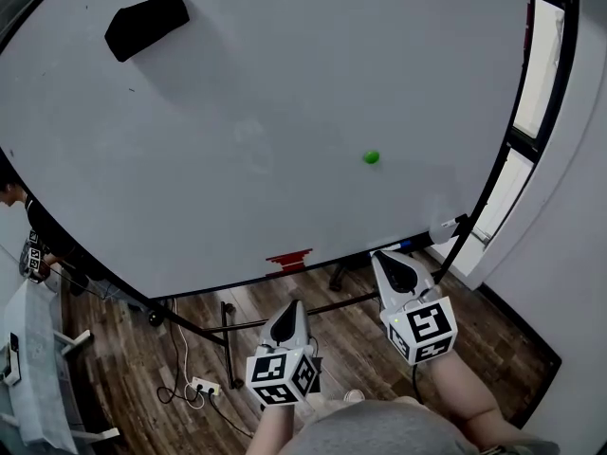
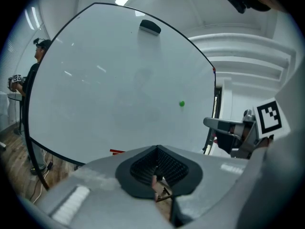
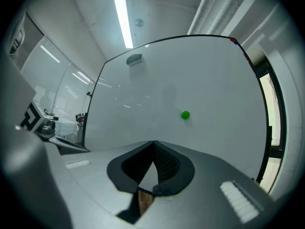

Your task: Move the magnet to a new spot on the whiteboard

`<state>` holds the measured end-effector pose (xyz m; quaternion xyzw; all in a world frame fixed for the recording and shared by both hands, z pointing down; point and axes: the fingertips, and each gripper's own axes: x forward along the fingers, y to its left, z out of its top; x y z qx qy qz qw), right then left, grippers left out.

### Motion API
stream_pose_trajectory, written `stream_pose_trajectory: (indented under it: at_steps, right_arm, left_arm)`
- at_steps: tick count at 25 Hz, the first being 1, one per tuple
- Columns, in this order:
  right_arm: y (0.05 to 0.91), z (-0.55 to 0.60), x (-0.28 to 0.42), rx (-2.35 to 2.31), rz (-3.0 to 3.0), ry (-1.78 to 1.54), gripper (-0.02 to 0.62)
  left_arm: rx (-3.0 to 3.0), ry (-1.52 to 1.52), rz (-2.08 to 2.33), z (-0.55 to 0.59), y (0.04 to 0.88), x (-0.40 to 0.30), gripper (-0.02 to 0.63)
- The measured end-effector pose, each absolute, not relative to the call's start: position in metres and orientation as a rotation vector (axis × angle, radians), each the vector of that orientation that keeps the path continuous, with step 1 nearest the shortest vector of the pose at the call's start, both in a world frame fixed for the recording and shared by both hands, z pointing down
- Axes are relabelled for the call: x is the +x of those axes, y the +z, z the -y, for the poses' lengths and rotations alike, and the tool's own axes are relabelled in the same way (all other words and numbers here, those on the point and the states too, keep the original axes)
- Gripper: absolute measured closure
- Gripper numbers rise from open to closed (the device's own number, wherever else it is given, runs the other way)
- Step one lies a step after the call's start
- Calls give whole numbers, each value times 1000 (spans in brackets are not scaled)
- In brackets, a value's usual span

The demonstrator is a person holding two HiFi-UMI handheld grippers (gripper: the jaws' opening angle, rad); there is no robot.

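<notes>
The green magnet (image 1: 371, 157) is seen right of the whiteboard's (image 1: 237, 140) centre, with bare surface all round and well inside its edges. Below the whiteboard, the fingers of the left gripper (image 1: 289, 308) and right gripper (image 1: 385, 260) are held closed, empty.

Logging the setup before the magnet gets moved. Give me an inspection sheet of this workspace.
Surface: whiteboard on a stand, no writing seen.
Job's things: green magnet stuck right of centre, untouched.
Clutter: black eraser upper left; red item at the board's bottom edge.
Grippers: left gripper and right gripper both shut, empty, short of the board.
Cables: power strip with leads on the floor.
Surroundings: wooden floor, window at right, a person at left.
</notes>
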<state>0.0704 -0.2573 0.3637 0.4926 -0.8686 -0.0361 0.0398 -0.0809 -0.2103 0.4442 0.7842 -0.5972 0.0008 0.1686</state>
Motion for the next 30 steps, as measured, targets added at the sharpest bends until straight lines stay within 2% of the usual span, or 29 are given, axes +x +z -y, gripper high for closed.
stream_pose_trajectory:
  at_steps: [20, 23, 27, 30]
  right_arm:
    - [297, 370, 90, 1695, 2550, -300, 588]
    - [293, 384, 88, 1692, 2547, -309, 569]
    - [298, 400, 84, 1665, 2549, -279, 492]
    - [297, 409, 85, 1687, 2541, -275, 464]
  left_arm:
    - [2205, -25, 1728, 245, 443, -89, 601]
    - [2207, -30, 1742, 252, 442, -90, 601]
    - [2201, -34, 1749, 260, 443, -90, 601]
    - [2194, -33, 1753, 264, 444, -90, 601]
